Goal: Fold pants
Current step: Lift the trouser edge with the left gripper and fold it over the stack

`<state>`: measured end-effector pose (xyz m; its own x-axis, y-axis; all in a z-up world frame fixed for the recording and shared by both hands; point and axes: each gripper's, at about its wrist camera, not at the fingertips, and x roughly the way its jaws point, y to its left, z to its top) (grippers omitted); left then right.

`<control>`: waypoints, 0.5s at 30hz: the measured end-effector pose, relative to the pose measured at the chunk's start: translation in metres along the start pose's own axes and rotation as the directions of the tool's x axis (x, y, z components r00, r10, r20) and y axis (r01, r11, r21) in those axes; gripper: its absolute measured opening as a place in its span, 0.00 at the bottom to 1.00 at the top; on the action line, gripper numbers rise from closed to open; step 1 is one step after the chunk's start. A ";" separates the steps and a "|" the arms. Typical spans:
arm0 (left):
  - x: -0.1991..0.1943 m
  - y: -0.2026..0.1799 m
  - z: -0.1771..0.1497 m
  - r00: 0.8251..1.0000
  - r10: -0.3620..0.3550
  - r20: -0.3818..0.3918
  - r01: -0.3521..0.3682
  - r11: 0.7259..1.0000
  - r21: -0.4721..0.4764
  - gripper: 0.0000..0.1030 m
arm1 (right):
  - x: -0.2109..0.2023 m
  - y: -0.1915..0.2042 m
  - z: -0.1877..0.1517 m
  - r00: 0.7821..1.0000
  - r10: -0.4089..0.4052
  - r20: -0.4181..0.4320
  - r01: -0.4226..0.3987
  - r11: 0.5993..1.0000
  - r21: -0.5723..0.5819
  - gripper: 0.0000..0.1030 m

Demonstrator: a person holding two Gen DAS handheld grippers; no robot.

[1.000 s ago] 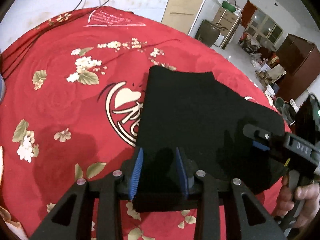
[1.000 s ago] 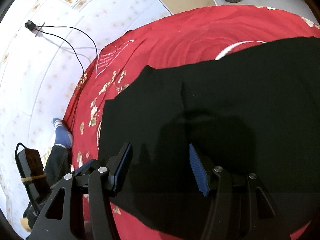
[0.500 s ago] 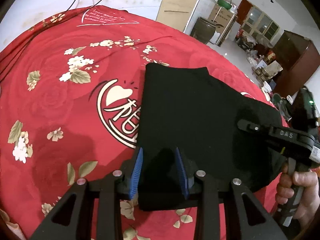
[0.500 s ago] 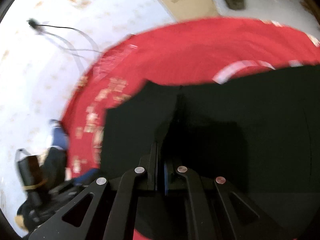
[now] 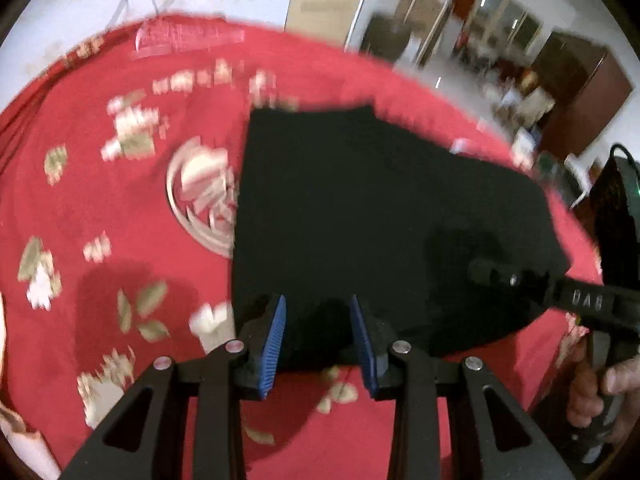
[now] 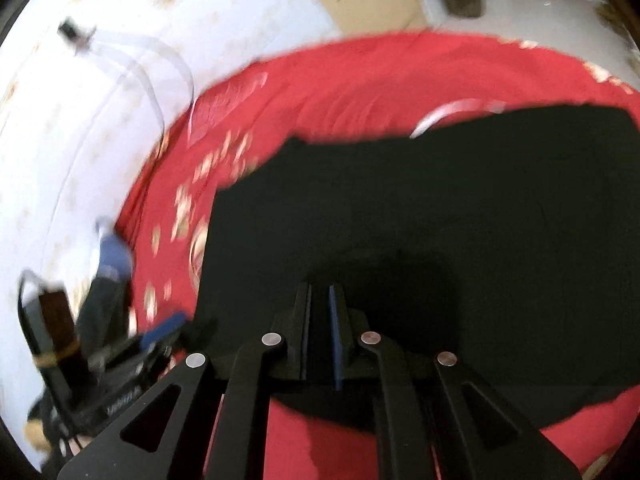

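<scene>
Pants (image 5: 360, 216) are lying flat and black on the red cloth (image 5: 120, 208), already folded into a compact panel, its near edge facing both grippers and one side covering part of a white round emblem (image 5: 200, 204). Both views are blurring, so seams and layers inside the black are not showing.

Left gripper (image 5: 318, 342) is hanging over the near edge with its blue pads (image 5: 276, 340) standing apart; fabric is showing in the gap, but the pads are not pressing on it, so it is released. Right gripper (image 6: 320, 332) is sitting clenched, its jaws having come together within the last second with only a sliver between them. It is poised over the near part of the pants, and whether a pinch of fabric is caught there I cannot tell, black lying on black. A hand (image 5: 596, 392) is gripping its handle at the edge of the left view.

Judging from this, the step in hand is taking hold of the near edge for another fold. Doing it well is calling for both grippers biting all layers at once, at matching spots along that edge, then lifting together and carrying it straight over to the far edge so the panel is not skewing. The left jaws are needing to close before any lift
</scene>
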<state>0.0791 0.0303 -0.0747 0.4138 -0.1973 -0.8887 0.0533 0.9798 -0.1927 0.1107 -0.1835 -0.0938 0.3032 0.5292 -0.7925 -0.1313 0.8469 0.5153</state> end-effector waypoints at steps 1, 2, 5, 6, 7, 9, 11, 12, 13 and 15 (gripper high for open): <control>0.000 -0.002 -0.002 1.000 0.012 0.012 -0.012 1.000 0.015 0.34 | 0.011 -0.003 -0.005 0.997 -0.020 -0.070 0.021 1.000 0.016 0.08; -0.003 -0.004 -0.002 1.000 0.013 0.011 -0.013 1.000 0.019 0.34 | 0.009 -0.006 -0.006 0.999 -0.003 -0.049 0.005 0.999 0.039 0.07; -0.006 -0.002 -0.006 1.000 0.002 0.009 -0.002 1.000 0.004 0.34 | -0.001 -0.005 -0.007 0.997 -0.063 -0.042 0.065 0.997 0.049 0.08; -0.006 0.000 -0.007 1.000 -0.002 0.013 0.002 1.000 -0.002 0.34 | -0.003 -0.003 -0.010 0.997 -0.063 -0.041 0.065 0.997 0.047 0.08; -0.006 0.000 -0.008 1.000 -0.005 0.016 0.005 1.000 -0.006 0.34 | -0.003 -0.002 -0.014 0.997 -0.060 -0.051 0.062 0.997 0.044 0.08; -0.007 0.001 -0.008 1.000 -0.007 0.017 0.007 1.000 -0.009 0.34 | 0.001 -0.002 -0.018 0.995 -0.075 -0.069 0.078 0.996 0.041 0.08; -0.011 0.000 -0.011 1.000 0.000 0.027 0.001 1.000 -0.012 0.34 | 0.000 0.001 -0.016 0.994 -0.089 -0.064 0.091 0.995 0.030 0.08; -0.014 -0.001 -0.012 0.999 -0.003 0.032 0.003 1.000 -0.014 0.34 | -0.002 0.003 -0.016 0.994 -0.090 -0.056 0.092 0.995 0.028 0.08; -0.016 -0.001 -0.011 0.999 -0.005 0.035 0.006 1.000 -0.015 0.34 | -0.005 0.005 -0.017 0.996 -0.080 -0.042 0.081 0.996 0.024 0.08; -0.014 -0.002 -0.015 1.000 0.000 0.020 0.001 1.000 -0.015 0.35 | -0.006 0.004 -0.022 0.997 -0.065 -0.043 0.067 0.997 0.035 0.08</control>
<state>0.0599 0.0309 -0.0683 0.4323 -0.1970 -0.8799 0.0399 0.9791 -0.1996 0.0876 -0.1821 -0.0944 0.2706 0.4744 -0.8377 -0.0779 0.8781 0.4721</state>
